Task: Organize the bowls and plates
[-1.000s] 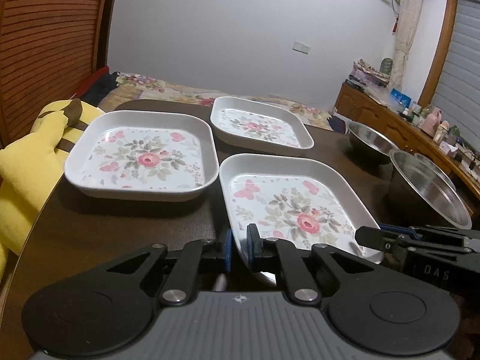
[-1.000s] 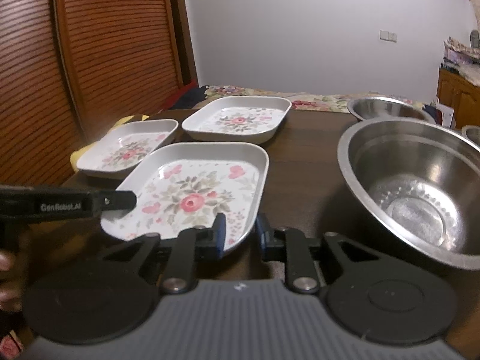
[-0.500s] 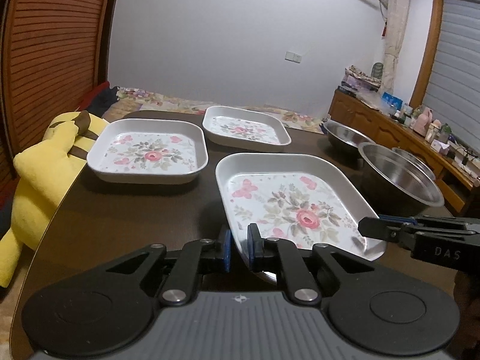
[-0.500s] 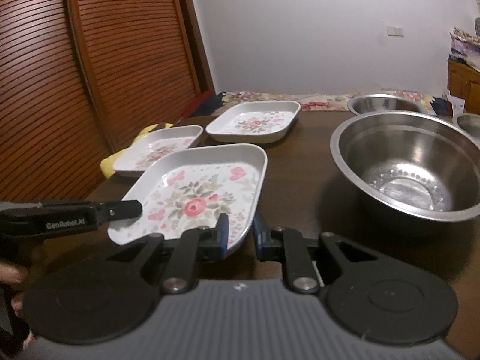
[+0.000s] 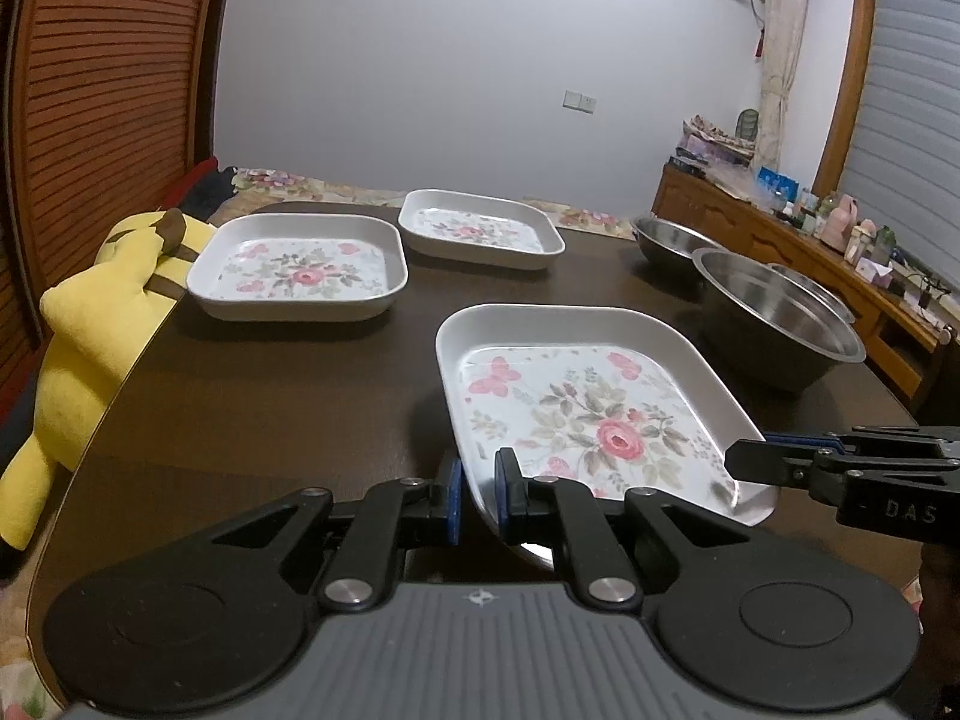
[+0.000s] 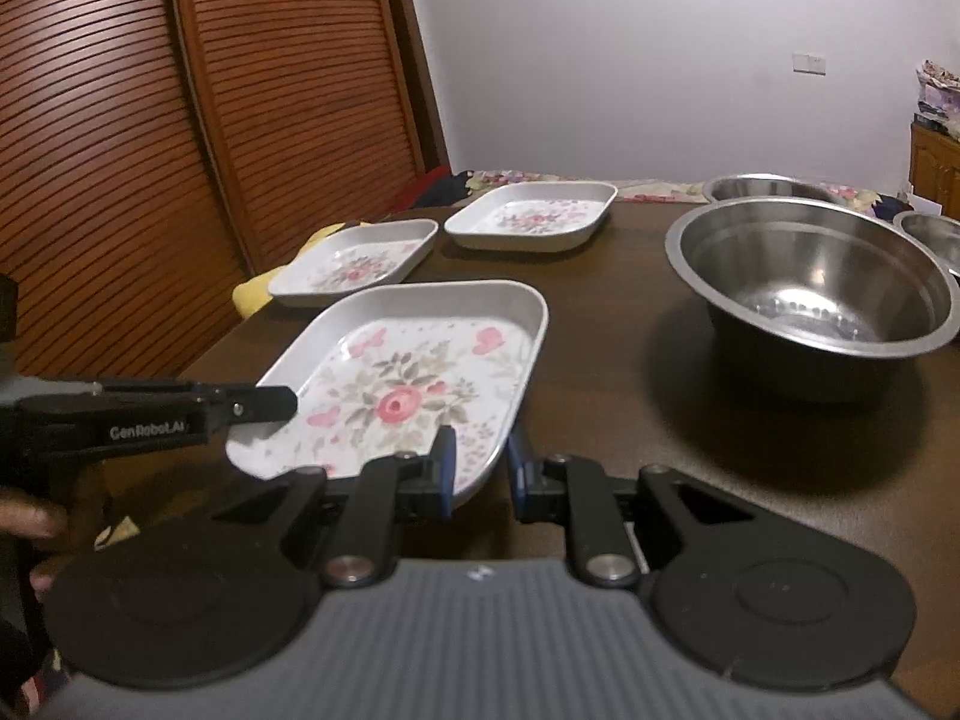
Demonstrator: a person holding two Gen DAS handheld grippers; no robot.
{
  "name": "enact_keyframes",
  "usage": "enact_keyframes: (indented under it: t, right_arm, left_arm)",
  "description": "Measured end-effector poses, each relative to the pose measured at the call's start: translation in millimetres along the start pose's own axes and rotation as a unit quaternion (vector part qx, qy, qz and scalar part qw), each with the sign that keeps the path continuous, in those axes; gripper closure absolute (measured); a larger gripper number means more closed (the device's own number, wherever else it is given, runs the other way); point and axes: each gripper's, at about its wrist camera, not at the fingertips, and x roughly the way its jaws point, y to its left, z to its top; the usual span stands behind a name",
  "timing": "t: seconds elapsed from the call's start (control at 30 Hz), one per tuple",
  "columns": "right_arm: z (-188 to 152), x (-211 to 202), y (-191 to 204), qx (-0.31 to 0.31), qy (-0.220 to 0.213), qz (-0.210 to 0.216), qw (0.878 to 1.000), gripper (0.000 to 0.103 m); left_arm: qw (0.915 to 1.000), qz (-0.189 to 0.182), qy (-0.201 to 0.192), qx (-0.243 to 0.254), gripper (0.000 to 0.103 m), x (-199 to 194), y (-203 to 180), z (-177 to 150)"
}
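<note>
Both grippers hold one square floral plate [image 5: 576, 402], lifted above the dark table [image 5: 270, 396]. My left gripper [image 5: 478, 489] is shut on its near left rim. My right gripper [image 6: 480, 465] is shut on its near right rim; the plate also shows in the right wrist view [image 6: 414, 384]. Two more floral plates rest on the table: one at the left [image 5: 300, 270] and one at the back [image 5: 480, 231]. Three steel bowls stand on the right: a large one [image 6: 810, 276], one behind it [image 6: 762, 187] and one at the edge [image 6: 933, 234].
A yellow plush toy [image 5: 90, 324] lies off the table's left edge. A slatted wooden door [image 6: 180, 150] stands at the left. A sideboard with clutter [image 5: 828, 240] runs along the right wall. A bed with a floral cover [image 5: 300, 186] is behind the table.
The held plate has risen and come back toward me, away from the other two plates. Both grippers stayed shut on its rim.
</note>
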Motion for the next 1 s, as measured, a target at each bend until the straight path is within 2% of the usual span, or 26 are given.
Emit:
enact_keyframes:
  t: [0.43,1.0]
  right_arm:
    - [-10,1,2,0.007,0.017,0.010,1.000,0.082]
    - [-13,1,5,0.004,0.005,0.001,1.000,0.080]
  left_arm:
    - [1.0000,0.003,0.003,-0.001,0.091,5,2,-1]
    - [0.9999,0.008,-0.003,-0.012,0.090,11,5,-1]
